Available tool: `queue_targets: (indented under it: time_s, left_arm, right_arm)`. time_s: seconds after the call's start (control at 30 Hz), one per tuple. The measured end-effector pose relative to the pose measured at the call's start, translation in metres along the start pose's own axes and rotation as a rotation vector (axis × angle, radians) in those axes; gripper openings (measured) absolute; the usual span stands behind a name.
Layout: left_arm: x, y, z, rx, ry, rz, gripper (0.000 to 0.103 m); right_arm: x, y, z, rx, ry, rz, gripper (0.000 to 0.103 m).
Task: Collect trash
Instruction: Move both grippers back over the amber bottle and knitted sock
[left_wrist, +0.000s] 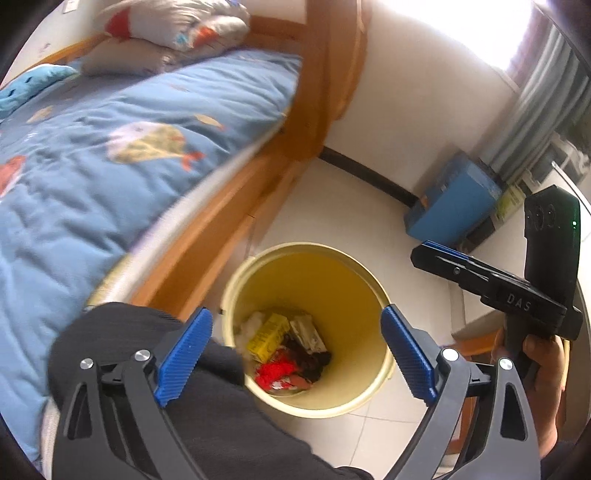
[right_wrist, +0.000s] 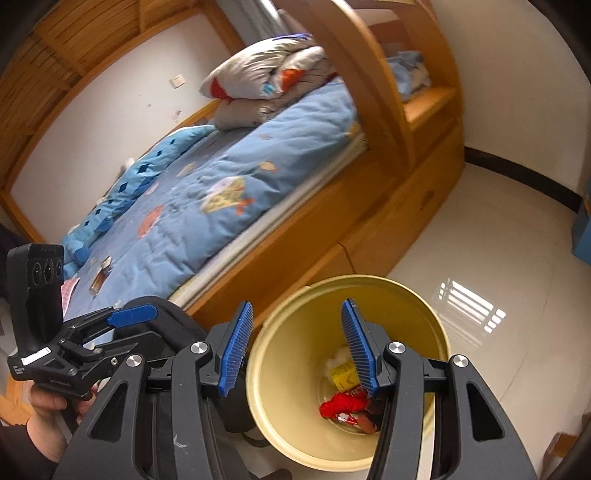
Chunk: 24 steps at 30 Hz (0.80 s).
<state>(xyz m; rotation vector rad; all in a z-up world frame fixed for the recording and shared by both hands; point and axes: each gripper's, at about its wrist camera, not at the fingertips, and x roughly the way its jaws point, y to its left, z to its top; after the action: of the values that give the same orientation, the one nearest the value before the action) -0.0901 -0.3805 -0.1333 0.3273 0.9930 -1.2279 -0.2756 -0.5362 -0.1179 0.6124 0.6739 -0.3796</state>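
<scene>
A yellow trash bin (left_wrist: 334, 264) stands on the tiled floor beside the bed; it also shows in the right wrist view (right_wrist: 373, 291). Inside lie a yellow box (left_wrist: 266, 334), a red wrapper (left_wrist: 275, 371) and other scraps; the red wrapper (right_wrist: 341, 402) shows in the right wrist view too. My left gripper (left_wrist: 295, 354) is open and empty above the bin's mouth. My right gripper (right_wrist: 295, 350) is open and empty over the bin's near rim. On the bed's blue quilt lie a small brown packet (right_wrist: 100, 275) and a pink paper (right_wrist: 69, 291).
A wooden bed frame (right_wrist: 388, 210) with a blue quilt (left_wrist: 92, 155) and folded bedding (right_wrist: 266, 77) runs along the left. A blue box (left_wrist: 454, 201) stands against the wall near grey curtains (left_wrist: 546, 88). A black cushion (left_wrist: 155, 325) lies next to the bin.
</scene>
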Motion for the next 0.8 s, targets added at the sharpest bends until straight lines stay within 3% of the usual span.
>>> queue_targets:
  time_s: [0.37, 0.8]
  left_arm:
    - [-0.07, 0.072, -0.008, -0.116, -0.149, 0.145, 0.093]
    - [-0.157, 0.191, -0.037, -0.314, -0.279, 0.41, 0.093]
  right_arm:
    - [0.047, 0.103, 0.029, -0.197, 0.03, 0.161, 0.05]
    - [0.122, 0.234, 0.055, -0.364, 0.095, 0.355, 0.05]
